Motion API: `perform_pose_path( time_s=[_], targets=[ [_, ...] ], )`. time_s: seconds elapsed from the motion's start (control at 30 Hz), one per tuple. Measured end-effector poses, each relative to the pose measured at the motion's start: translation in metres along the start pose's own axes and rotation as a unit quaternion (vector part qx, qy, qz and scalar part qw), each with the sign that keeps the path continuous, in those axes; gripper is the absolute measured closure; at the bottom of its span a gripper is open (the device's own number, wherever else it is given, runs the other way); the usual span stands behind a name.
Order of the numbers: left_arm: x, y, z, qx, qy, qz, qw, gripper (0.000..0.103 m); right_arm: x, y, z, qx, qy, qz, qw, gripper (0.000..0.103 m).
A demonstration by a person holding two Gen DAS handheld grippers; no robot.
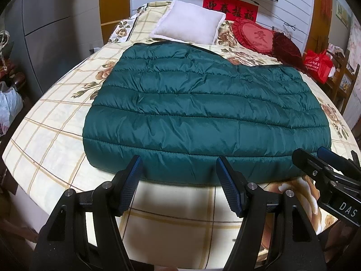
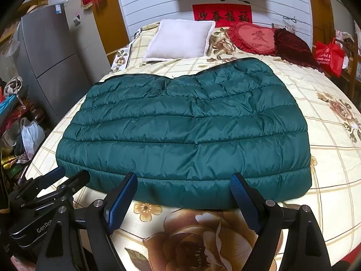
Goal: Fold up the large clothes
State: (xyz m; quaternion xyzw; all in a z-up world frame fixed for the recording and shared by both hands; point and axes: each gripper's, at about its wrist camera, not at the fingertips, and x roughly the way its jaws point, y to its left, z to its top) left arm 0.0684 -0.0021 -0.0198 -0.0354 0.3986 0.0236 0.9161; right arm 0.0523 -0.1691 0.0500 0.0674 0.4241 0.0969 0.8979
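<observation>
Dark green quilted puffer jacket point(image 1: 203, 113) lies folded into a wide flat rectangle on the bed with cream checked floral bedspread point(image 1: 56, 135), horizontal stitch channels, far edge uneven with a dip in the middle, near edge thick and rounded. Left gripper point(image 1: 178, 164) wide, nothing between its blue pads, hovering just short of the jacket's near edge. Right gripper point(image 2: 183, 183) wide too, empty, same spot further right. White square pillow point(image 1: 189, 22) and red heart-shaped cushion point(image 1: 252, 35) sit at the bed head. Right wrist view alone shows a grey fridge point(image 2: 52, 67) and floor clutter at left; left wrist view shows more of the red bag point(image 1: 315, 65) at right
</observation>
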Motion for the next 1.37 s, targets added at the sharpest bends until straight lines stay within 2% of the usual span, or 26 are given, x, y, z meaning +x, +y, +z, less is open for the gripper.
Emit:
perform_pose_path(
  time_s=[1.07,1.37],
  targets=[
    [0.0025,-0.0037,-0.0012,-0.001,0.007,-0.006,1.0,0.035,0.006,0.0003,-0.0007,-0.001,0.01,0.007,1.0,0.02],
    [0.0,-0.0011,-0.0007,0.004,-0.02,-0.003,0.9998,0.035,0.0075,-0.0006,-0.0006,0.001,0.01,0.008,1.0,0.02]
  ],
)
